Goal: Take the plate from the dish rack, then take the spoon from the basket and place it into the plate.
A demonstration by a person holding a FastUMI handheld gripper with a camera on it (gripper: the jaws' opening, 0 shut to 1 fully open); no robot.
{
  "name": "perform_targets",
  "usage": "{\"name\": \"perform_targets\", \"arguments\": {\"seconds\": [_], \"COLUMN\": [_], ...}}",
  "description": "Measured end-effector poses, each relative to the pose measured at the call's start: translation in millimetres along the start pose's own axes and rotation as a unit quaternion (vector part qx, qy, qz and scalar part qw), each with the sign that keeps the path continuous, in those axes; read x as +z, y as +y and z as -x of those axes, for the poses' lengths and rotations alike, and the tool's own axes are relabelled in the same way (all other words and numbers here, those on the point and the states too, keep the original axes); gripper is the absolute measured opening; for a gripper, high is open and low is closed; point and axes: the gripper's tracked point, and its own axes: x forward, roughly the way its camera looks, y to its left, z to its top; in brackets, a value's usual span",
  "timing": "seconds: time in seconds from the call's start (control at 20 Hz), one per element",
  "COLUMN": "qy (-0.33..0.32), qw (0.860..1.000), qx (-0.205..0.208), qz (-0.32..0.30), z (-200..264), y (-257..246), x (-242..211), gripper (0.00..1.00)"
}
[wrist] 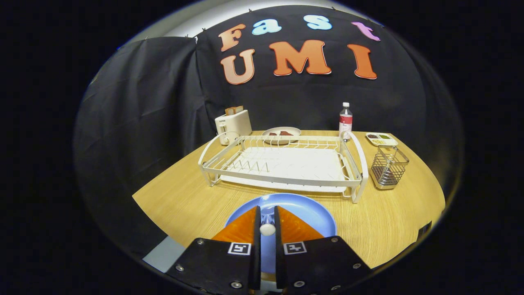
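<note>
Gripper view: claw (267, 223) at the bottom, two orange wedge fingers (241, 229) on black blocks, drawn close with a narrow gap between them. In that gap sits a small pale rounded object (267, 229), likely the spoon's handle end, and both fingers appear to press on it. Its bowl end cannot be seen.

Directly beneath and just ahead of the fingers lies the plate (307, 213), round, smooth, glossy blue, shallow-rimmed, flat on the table (389, 221). It is already out of the dish rack (282, 164), which stands just beyond it: white wire frame with curved handles and a ribbed white drip tray, holding no dishes. Right of the rack stands the basket (388, 167), a square cutlery holder of shiny metal wire.

Along the far edge of the table sit a white toaster (233, 126), a pale plate with dark food (281, 133), a clear bottle with a red label (346, 119), and a small white divided dish (381, 139). The table is light wood-grain, matte.

Judged risks: the spoon looks thin and smooth, held by a small end, so it could swing or slip in the grip. Let go from too high, it may bounce or skid off the slick glazed plate onto the table. Pressing down too far could tip or slide the plate, since the wood offers little hold
</note>
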Motion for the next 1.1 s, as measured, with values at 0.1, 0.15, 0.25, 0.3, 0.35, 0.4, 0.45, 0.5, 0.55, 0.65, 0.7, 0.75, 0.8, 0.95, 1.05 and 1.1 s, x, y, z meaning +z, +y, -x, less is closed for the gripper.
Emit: {"name": "perform_targets", "arguments": {"seconds": [0.1,0.15,0.25,0.3,0.35,0.4,0.45,0.5,0.55,0.65,0.7,0.75,0.8,0.95,1.05,1.1], "qy": [0.010,0.013,0.011,0.008,0.004,-0.001,-0.007,-0.012,-0.019,-0.034,-0.042,-0.049,-0.055,-0.091,-0.117,-0.131], "qw": [1.000,1.000,1.000,1.000,1.000,1.000,0.999,0.999,0.998,0.996,0.995,0.993,0.991,0.982,0.974,0.970], "qx": [-0.002,-0.005,-0.014,-0.018,-0.024,-0.030,-0.040,-0.050,-0.061,-0.078,-0.088,-0.100,-0.114,-0.157,-0.188,-0.200], "qz": [-0.004,-0.005,-0.005,-0.004,-0.005,-0.006,-0.007,-0.008,-0.009,-0.017,-0.024,-0.031,-0.040,-0.049,-0.040,-0.037], "z": [2,4,9,12,16,19,23,27,32,43,48,53,58,79,92,98], "y": [1,-1,-5,-9,-13,-19,-27,-36,-44,-61,-71,-82,-94,-124,-141,-148], "x": [-3,-3,3,9,16,25,34,45,55,80,94,106,120,164,190,202], "gripper": [0.17,0.18,0.42,0.56,0.61,0.69,0.77,0.91,0.96,0.98,0.98,0.98,0.98,0.98,0.98,0.98]}}
